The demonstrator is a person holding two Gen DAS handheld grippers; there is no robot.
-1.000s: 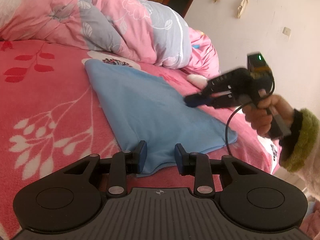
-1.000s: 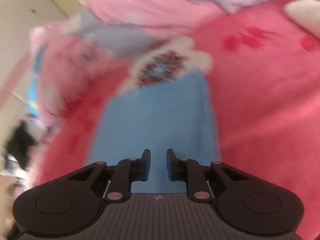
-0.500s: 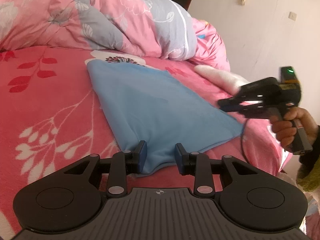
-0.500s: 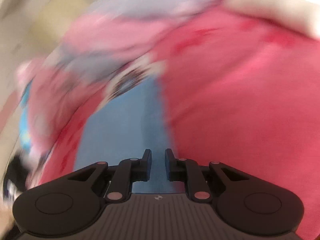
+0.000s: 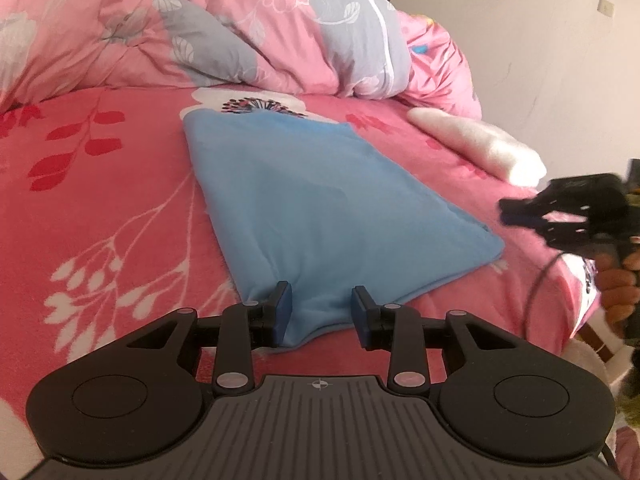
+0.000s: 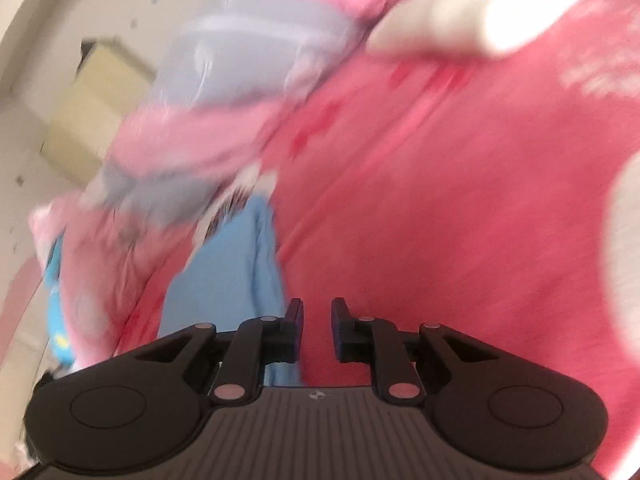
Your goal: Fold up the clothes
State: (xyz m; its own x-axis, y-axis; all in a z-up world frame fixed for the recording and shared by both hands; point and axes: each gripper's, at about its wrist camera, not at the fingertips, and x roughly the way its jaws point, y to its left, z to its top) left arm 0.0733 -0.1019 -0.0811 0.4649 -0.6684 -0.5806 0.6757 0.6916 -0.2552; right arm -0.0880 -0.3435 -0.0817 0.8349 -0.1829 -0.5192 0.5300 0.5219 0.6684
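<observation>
A light blue folded cloth (image 5: 328, 208) lies flat on the red flowered bed sheet (image 5: 100, 200). My left gripper (image 5: 322, 312) hovers open just over the cloth's near edge, its fingers apart with nothing pinched between them. My right gripper (image 5: 506, 212) is seen in the left wrist view at the right, off the bed's edge and beyond the cloth's right corner, held by a person's hand (image 5: 616, 288). In the blurred right wrist view, the right gripper (image 6: 316, 320) stands narrowly open and empty above the sheet, with the blue cloth (image 6: 232, 272) to its left.
A bunched pink and grey quilt (image 5: 240, 28) fills the back of the bed. A white fluffy item (image 5: 476, 144) lies near the bed's right edge. A pale wall (image 5: 540, 40) rises behind it. Bare sheet (image 6: 440, 200) stretches to the right of the cloth.
The right gripper has swung to the right, from over the cloth's right side to beyond the bed's edge. In its own view the cloth slid left. The left gripper barely moved.
</observation>
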